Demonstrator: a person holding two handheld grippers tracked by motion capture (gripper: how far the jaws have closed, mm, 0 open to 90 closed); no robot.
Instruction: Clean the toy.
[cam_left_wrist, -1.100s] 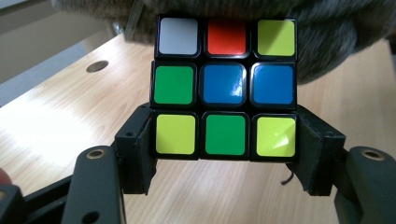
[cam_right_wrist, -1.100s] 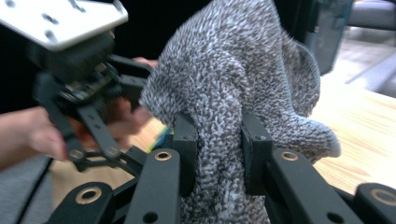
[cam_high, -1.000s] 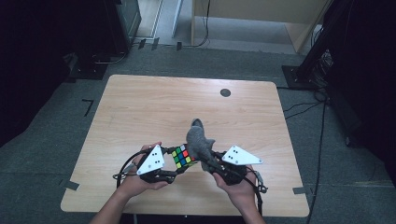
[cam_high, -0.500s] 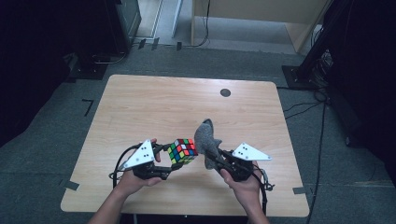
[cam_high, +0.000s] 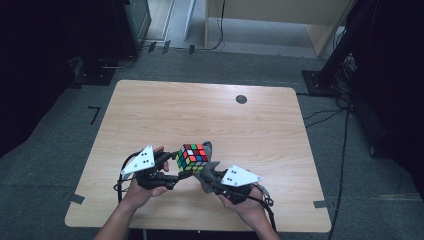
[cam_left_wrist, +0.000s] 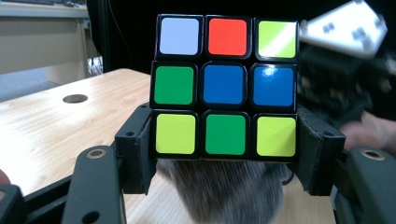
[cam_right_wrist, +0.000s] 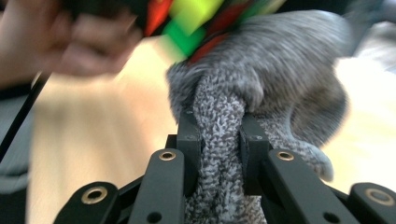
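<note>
Above the light wooden table, the left gripper holds a multicoloured puzzle cube off the surface; the right gripper clamps a grey knitted cloth that touches the cube's right side

Wooden table on grey carpet

Lab, taped carpet floor, equipment stands
</note>
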